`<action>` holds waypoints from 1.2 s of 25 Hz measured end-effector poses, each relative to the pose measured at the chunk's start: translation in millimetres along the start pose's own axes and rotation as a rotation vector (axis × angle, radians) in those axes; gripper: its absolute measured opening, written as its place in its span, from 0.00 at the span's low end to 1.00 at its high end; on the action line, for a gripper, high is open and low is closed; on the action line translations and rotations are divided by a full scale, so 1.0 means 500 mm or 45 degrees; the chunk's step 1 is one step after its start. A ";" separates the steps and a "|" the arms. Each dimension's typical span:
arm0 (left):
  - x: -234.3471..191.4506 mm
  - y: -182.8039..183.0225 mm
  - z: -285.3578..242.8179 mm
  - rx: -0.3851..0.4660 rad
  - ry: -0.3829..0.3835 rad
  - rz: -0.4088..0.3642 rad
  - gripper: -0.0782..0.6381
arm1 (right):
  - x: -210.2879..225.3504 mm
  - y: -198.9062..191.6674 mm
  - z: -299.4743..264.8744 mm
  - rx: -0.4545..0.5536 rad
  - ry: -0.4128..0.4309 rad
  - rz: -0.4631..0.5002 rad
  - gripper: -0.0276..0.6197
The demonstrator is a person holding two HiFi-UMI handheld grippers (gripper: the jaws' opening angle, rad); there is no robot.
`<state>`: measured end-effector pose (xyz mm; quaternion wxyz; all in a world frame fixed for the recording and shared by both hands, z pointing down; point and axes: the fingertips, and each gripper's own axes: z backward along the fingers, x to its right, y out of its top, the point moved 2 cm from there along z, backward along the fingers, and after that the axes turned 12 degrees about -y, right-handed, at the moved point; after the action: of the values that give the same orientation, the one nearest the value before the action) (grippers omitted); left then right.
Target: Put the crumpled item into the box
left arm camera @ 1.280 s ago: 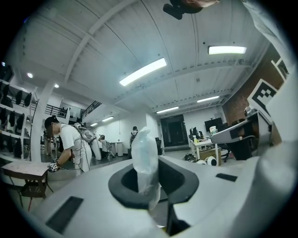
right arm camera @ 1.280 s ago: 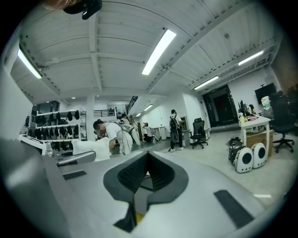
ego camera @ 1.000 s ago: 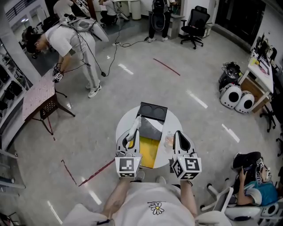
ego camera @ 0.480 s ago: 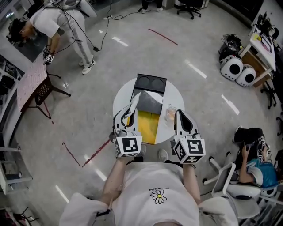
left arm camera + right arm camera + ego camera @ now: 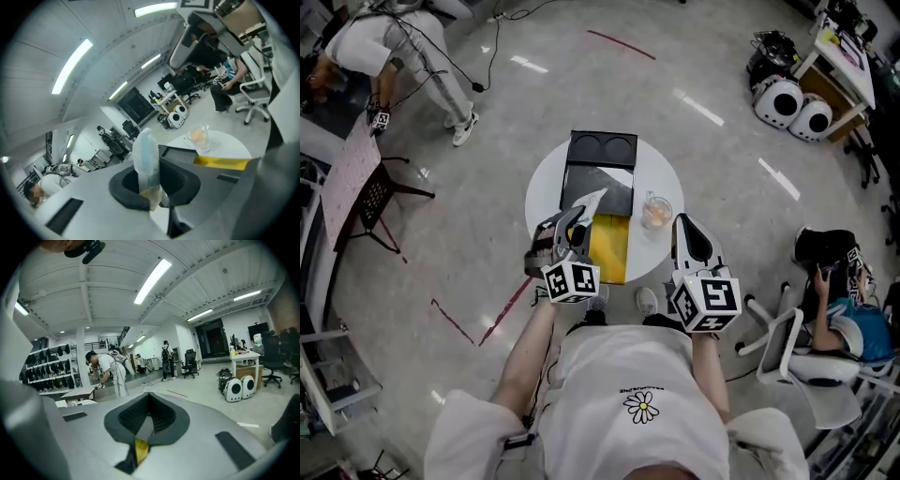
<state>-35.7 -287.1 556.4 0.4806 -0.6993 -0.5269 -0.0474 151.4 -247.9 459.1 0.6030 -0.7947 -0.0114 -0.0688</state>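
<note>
The left gripper [image 5: 574, 225] is clamped narrowly on the crumpled item [image 5: 144, 159], a pale, translucent wrapper with a yellowish lower end. It stands up from between the pads in the left gripper view. From the head view this gripper sits at about 8 o'clock on the round white table [image 5: 548, 183], rolled partly onto its side. The wrapper's free end points towards 1 o'clock, reaching over the left edge of the box [image 5: 611, 246].

The box lies open along the table's middle, from 12 to 6 o'clock. Its yellow inside is at the near end and a dark grey flap lies just beyond. A black tray [image 5: 602, 150] with two round recesses sits at the 12 o'clock end.

The right gripper [image 5: 686, 231] hovers at about 4 o'clock by the table's rim. Its jaws are closed together with nothing between them, and a sliver of the yellow box shows below them in the right gripper view. A clear glass [image 5: 656, 212] with something orange in it stands at 3 o'clock, just beside the box and just beyond the right gripper's tips.
</note>
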 end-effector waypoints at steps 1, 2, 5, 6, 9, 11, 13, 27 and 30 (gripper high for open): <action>0.018 -0.014 -0.010 -0.037 -0.031 -0.019 0.16 | 0.004 -0.005 0.004 -0.013 -0.013 -0.002 0.05; 0.036 -0.027 -0.020 -0.071 -0.063 -0.033 0.16 | 0.008 -0.010 0.007 -0.025 -0.025 -0.003 0.05; 0.082 -0.070 -0.047 -0.155 -0.155 -0.052 0.16 | 0.013 -0.018 0.009 -0.044 -0.051 -0.006 0.05; 0.093 -0.086 -0.055 -0.179 -0.186 -0.055 0.16 | 0.011 -0.018 0.008 -0.045 -0.057 -0.005 0.05; 0.122 -0.127 -0.077 -0.251 -0.288 -0.069 0.16 | 0.004 -0.019 0.005 -0.051 -0.073 -0.005 0.05; 0.146 -0.147 -0.088 -0.299 -0.354 -0.086 0.16 | 0.004 -0.023 0.009 -0.066 -0.088 -0.003 0.05; 0.167 -0.162 -0.100 -0.346 -0.406 -0.104 0.16 | 0.006 -0.028 0.014 -0.081 -0.101 -0.002 0.05; 0.253 -0.200 -0.146 -0.517 -0.702 -0.080 0.22 | 0.021 -0.046 0.027 -0.110 -0.145 -0.024 0.05; 0.267 -0.192 -0.142 -0.528 -0.795 0.019 0.34 | 0.025 -0.048 0.028 -0.111 -0.144 -0.042 0.05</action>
<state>-20.7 -247.8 730.6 0.1452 -0.7664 -0.6223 0.0660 162.7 -228.7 480.1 0.5650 -0.8225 -0.0556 -0.0341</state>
